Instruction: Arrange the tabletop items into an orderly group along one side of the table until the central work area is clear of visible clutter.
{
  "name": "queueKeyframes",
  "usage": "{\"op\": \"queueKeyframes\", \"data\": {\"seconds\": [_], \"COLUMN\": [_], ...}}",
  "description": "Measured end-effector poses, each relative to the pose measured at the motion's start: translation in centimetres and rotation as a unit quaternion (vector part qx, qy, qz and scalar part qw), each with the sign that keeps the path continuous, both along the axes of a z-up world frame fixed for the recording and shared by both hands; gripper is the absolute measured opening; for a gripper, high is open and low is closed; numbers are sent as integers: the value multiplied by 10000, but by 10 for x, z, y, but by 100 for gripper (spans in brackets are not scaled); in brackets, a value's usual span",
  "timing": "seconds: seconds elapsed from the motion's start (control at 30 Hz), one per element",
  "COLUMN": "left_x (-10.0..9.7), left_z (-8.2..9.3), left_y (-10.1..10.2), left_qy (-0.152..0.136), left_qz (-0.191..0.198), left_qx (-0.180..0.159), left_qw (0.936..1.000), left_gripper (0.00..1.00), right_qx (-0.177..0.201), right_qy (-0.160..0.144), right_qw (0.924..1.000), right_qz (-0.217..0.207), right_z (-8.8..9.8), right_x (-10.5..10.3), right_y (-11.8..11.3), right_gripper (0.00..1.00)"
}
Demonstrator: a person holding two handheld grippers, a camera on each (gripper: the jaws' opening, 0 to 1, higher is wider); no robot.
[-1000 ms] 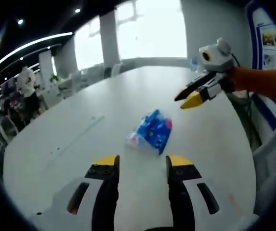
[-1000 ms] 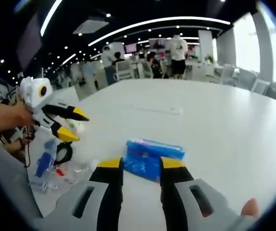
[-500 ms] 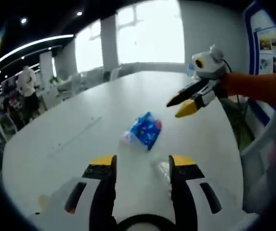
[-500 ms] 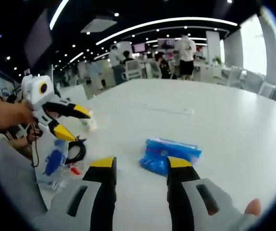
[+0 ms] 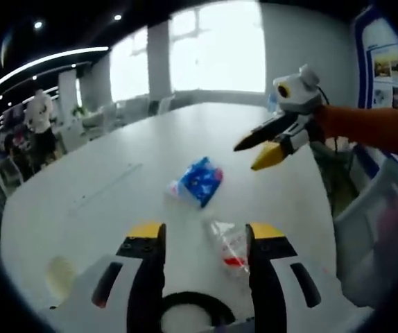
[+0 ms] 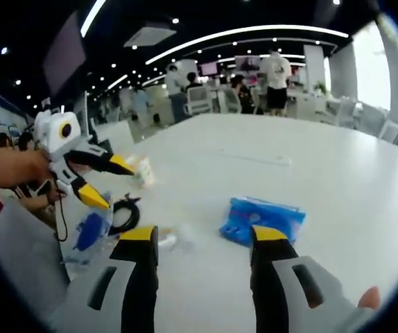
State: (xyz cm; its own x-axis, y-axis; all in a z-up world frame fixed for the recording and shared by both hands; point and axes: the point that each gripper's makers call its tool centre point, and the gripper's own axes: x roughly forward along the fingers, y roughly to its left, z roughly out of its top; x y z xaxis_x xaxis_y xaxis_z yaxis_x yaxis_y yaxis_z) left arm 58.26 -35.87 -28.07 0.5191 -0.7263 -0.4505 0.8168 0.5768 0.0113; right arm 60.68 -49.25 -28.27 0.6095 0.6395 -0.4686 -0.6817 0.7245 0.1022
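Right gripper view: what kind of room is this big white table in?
Probably a big open office or showroom. Past the white table stand people among desks and chairs, and long curved light strips cross the dark ceiling.

On the worktop [image 5: 116, 166] a tissue pack [image 5: 197, 182] lies mid-surface, a plastic bag [image 5: 231, 244] nearer the edge, a cable coil [image 6: 124, 214] beside a second bag [image 6: 88, 232].

Left tongs [image 5: 204, 239] open, jaws parallel, nothing between them, low over table. Right tongs [image 6: 201, 236] likewise open and empty, raised, tips angled downward. Person's forearm behind each, orange sleeve on right arm. Fingertip at right tongs' handle.
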Motion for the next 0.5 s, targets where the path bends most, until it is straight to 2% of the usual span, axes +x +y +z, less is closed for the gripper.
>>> {"op": "queueKeyframes", "data": {"seconds": [0.5], "left_x": [-34], "left_z": [-4], "left_y": [1], "left_qy": [117], "left_qz": [83], "left_qx": [-2], "left_qw": [9999], "left_gripper": [46], "right_qx": [-90], "right_qy": [-66], "right_qw": [9992], "right_qz": [378], "right_z": [6], "right_x": [-39], "right_y": [16], "right_gripper": [63]}}
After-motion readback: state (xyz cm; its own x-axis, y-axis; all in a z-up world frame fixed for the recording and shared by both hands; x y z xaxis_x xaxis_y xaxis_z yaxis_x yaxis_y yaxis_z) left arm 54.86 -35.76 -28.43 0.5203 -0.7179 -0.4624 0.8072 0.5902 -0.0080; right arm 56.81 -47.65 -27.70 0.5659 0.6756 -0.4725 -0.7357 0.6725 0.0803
